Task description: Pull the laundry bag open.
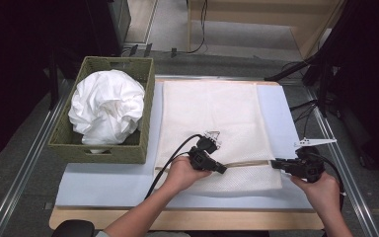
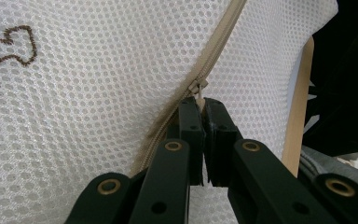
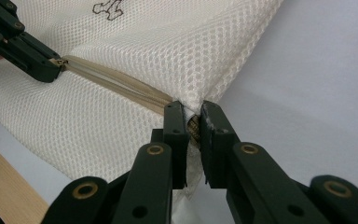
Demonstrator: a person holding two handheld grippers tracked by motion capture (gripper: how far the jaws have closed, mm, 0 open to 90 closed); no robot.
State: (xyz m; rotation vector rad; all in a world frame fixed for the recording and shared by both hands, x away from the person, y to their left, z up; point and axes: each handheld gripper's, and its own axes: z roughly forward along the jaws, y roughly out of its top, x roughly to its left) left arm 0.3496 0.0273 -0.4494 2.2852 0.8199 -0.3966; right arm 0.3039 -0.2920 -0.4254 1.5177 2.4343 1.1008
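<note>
A white mesh laundry bag (image 1: 212, 123) lies flat on the pale blue mat (image 1: 103, 185), with a beige zipper (image 1: 246, 163) running across its near part. My left gripper (image 1: 223, 169) is shut on the zipper pull (image 2: 198, 88), about midway along the zipper. My right gripper (image 1: 275, 163) is shut on the bag's right edge at the zipper's end (image 3: 193, 126), pinching the mesh. In the right gripper view the left gripper (image 3: 58, 65) shows at the upper left, on the zipper (image 3: 116, 86). A brown embroidered figure (image 2: 0, 56) marks the mesh.
A green woven basket (image 1: 103, 148) stands at the left of the mat, with a crumpled white cloth (image 1: 106, 106) heaped in it. The wooden table edge (image 1: 187, 217) runs along the front. Black cables trail from both grippers. Dark equipment stands at the right.
</note>
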